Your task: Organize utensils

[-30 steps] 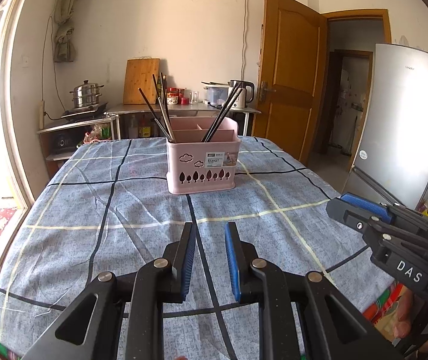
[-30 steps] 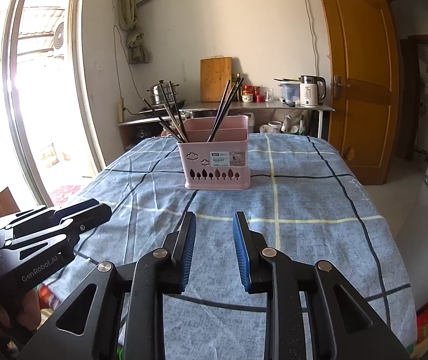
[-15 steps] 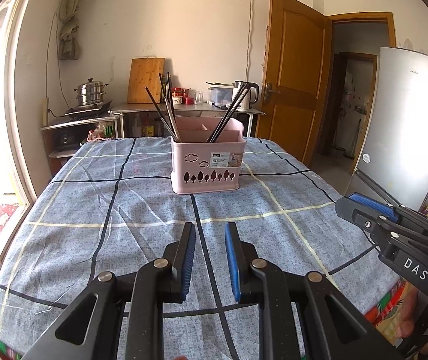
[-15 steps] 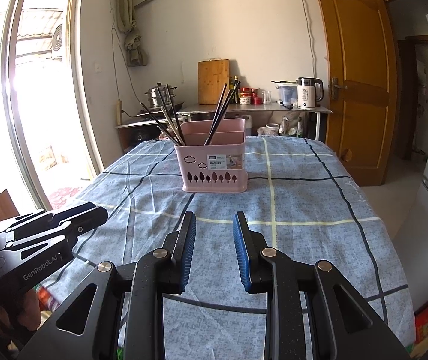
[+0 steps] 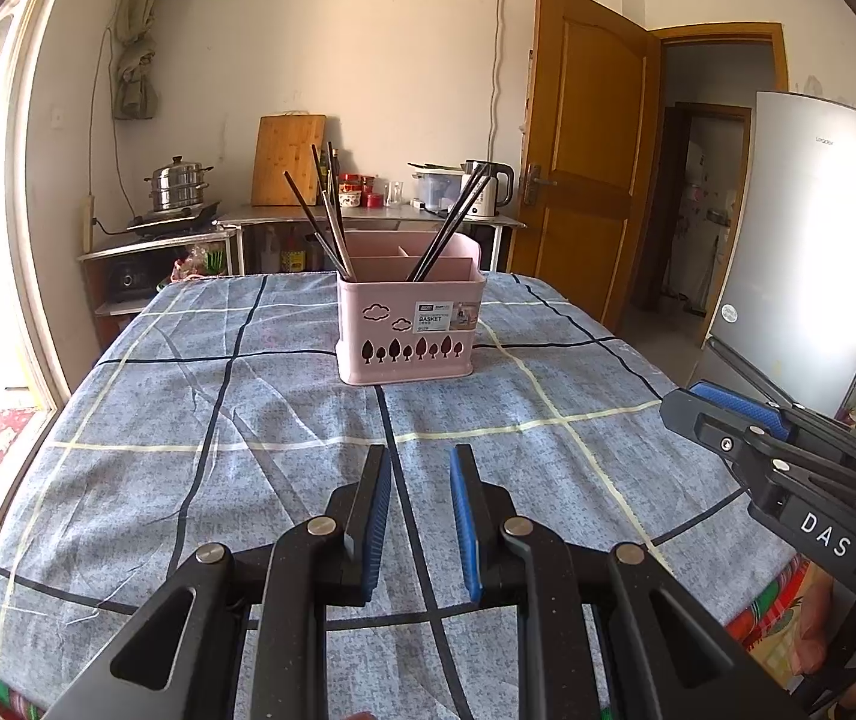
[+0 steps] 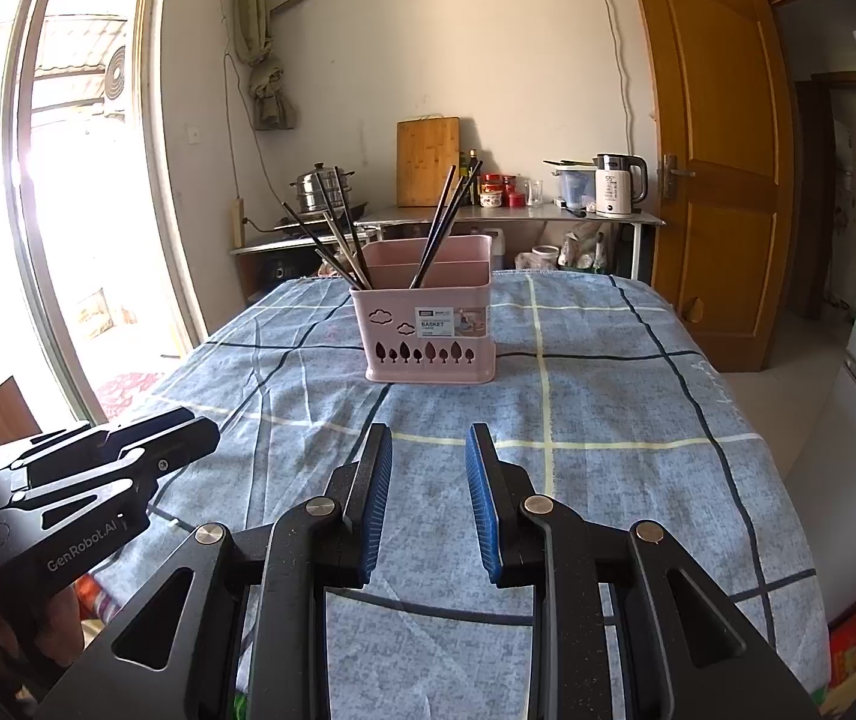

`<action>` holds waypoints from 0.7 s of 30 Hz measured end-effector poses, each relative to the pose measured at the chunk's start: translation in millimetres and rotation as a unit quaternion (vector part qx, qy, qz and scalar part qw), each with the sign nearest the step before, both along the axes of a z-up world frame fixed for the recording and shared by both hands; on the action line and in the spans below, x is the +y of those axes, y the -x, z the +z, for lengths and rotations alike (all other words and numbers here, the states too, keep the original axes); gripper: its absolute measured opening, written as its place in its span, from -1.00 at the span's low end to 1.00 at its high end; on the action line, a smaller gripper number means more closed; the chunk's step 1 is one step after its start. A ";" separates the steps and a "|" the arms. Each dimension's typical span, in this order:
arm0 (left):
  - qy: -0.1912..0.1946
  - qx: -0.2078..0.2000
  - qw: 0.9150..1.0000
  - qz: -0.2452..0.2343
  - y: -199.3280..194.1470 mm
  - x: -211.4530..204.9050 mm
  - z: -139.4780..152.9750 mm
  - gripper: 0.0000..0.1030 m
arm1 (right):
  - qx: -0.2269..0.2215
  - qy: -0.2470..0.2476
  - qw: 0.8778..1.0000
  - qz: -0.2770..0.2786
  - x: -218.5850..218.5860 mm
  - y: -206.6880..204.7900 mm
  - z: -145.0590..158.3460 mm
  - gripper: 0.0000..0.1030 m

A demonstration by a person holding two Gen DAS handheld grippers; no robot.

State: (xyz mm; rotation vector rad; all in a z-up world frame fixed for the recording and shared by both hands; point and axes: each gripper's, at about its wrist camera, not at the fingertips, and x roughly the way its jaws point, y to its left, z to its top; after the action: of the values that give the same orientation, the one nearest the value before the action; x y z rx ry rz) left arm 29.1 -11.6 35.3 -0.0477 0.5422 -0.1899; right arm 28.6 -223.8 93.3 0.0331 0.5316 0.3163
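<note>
A pink utensil basket (image 5: 409, 324) stands upright on the blue checked tablecloth (image 5: 284, 420); it also shows in the right wrist view (image 6: 431, 330). Dark chopsticks (image 5: 323, 216) lean left in its left compartment, and others (image 5: 449, 222) lean right in the middle one. My left gripper (image 5: 420, 462) is open and empty, low over the near table, well short of the basket. My right gripper (image 6: 428, 441) is open and empty, also near the front edge. Each gripper shows from the side in the other's view, the right one (image 5: 746, 426) and the left one (image 6: 128, 450).
A counter (image 5: 368, 219) behind the table holds a cutting board (image 5: 287, 159), jars and a kettle (image 5: 491, 186). A steamer pot (image 5: 176, 186) sits on a stove at left. A wooden door (image 5: 584, 180) and a fridge (image 5: 812, 252) stand at right, a glass door (image 6: 80, 210) at left.
Both grippers have drawn back and sunk a little, so the basket looks lower and farther. Both grippers stay open and empty.
</note>
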 end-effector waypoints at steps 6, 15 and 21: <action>0.000 0.001 1.000 0.002 0.6 0.1 -0.8 -0.62 | 0.003 0.000 1.000 0.001 0.5 -0.1 -0.5 -0.49; 0.002 0.002 1.000 0.002 2.9 -0.8 -2.1 -0.62 | 0.005 0.000 1.000 0.002 2.4 -0.4 -1.3 -0.49; 0.002 0.001 1.000 0.002 4.3 -1.7 -2.1 -0.62 | 0.005 0.001 1.000 0.002 3.3 0.2 -1.4 -0.49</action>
State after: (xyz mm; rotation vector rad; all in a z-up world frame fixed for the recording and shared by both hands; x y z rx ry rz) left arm 24.8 -13.3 33.2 -0.0532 0.5441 -0.1864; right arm 28.4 -220.6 91.9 0.0314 0.5427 0.3197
